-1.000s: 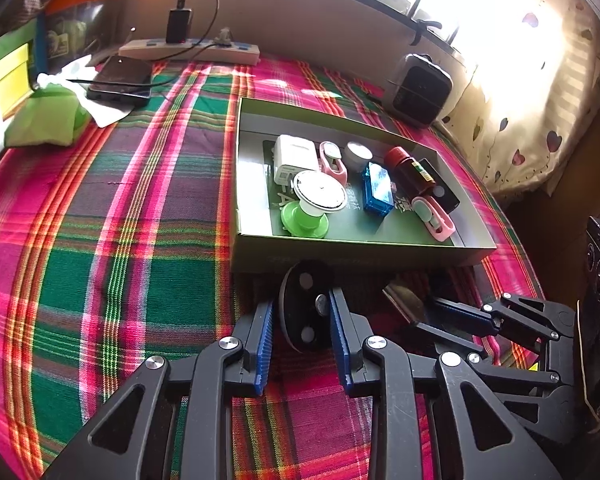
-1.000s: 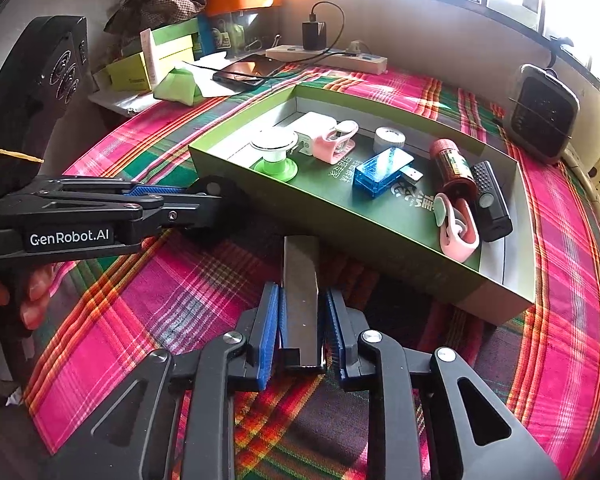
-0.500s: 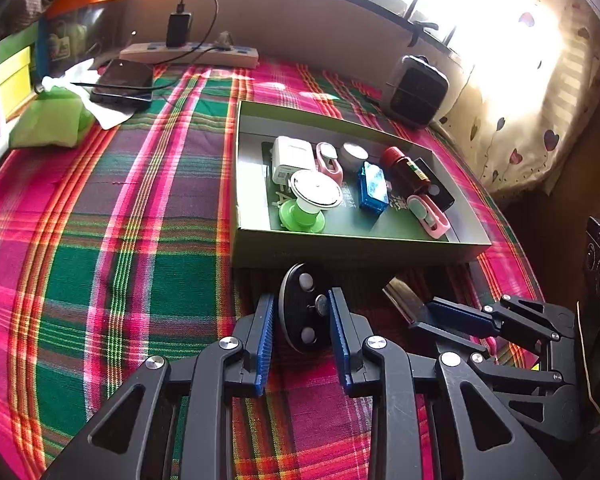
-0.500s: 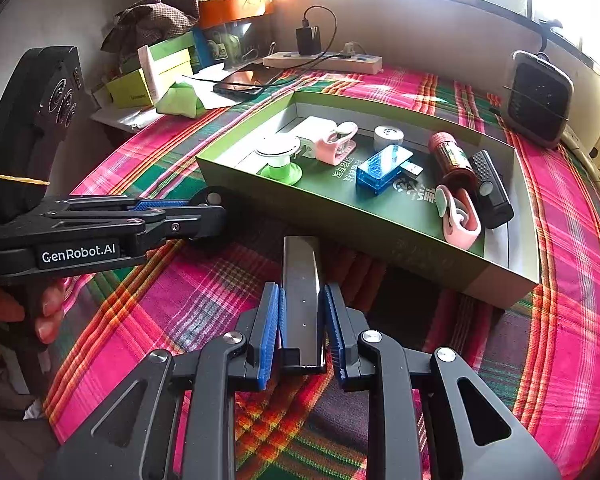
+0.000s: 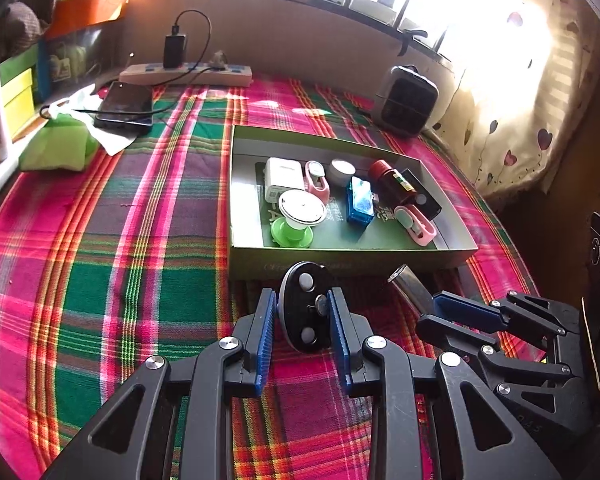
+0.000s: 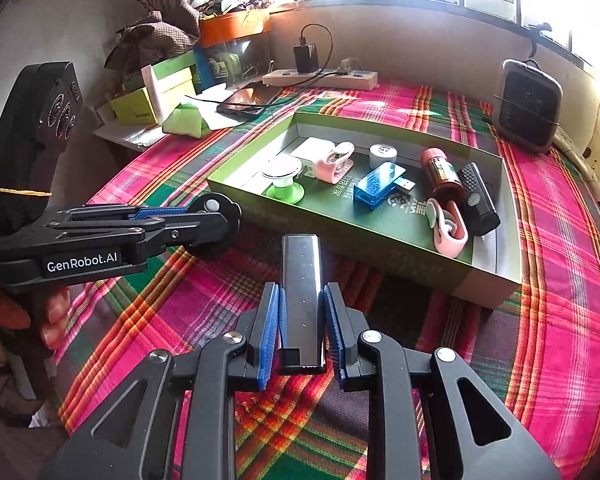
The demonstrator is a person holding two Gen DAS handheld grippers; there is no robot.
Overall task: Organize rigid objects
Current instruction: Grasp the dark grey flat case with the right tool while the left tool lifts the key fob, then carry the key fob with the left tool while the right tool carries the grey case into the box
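The tray [image 5: 340,256] lay on the cloth-covered surface [image 5: 100,240], holding a charger block [image 5: 282,174] at far left, a suction holder [image 5: 296,220] nearer, a USB stick [image 5: 360,202] in the middle and a bottle [image 5: 392,178] to the right. A power strip [image 5: 188,74] sat far behind, a phone [image 5: 126,108] near it. A speaker [image 5: 408,106] stood far right.

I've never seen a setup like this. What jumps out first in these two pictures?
Two black grippers with blue-padded jaws fill the foreground: the left gripper is clamped on a black oval disc, the right gripper on a slim dark bar. Just beyond them, on a loud pink-and-green plaid cloth, sits a shallow green box holding small gadgets, among them a blue USB device and a pink clip.
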